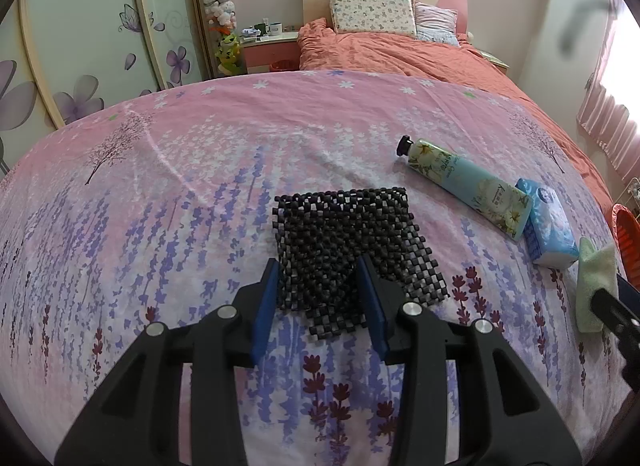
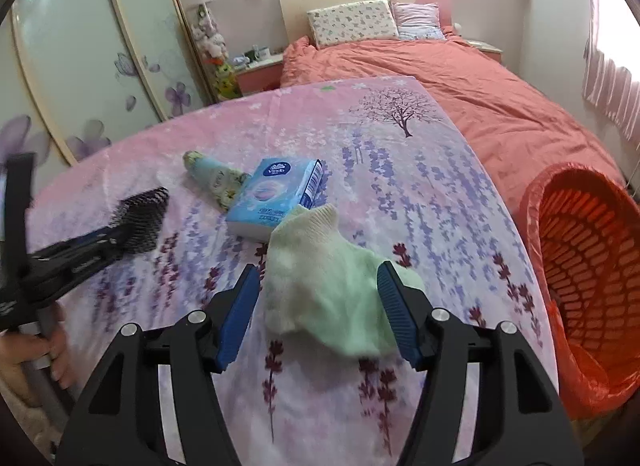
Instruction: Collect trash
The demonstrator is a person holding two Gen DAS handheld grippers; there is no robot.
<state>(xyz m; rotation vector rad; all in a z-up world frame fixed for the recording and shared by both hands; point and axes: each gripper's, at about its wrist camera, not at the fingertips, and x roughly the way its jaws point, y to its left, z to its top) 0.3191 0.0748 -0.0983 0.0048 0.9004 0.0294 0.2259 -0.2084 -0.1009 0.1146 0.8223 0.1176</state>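
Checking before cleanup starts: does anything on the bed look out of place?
Yes: a pale green sock, a black beaded mat, a hand cream tube and a tissue pack lie loose on the floral bedspread, beside the red basket.

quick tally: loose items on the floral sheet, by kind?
Beaded mat: 1
Lotion tube: 1
Tissue pack: 1
Sock: 1
Total: 4
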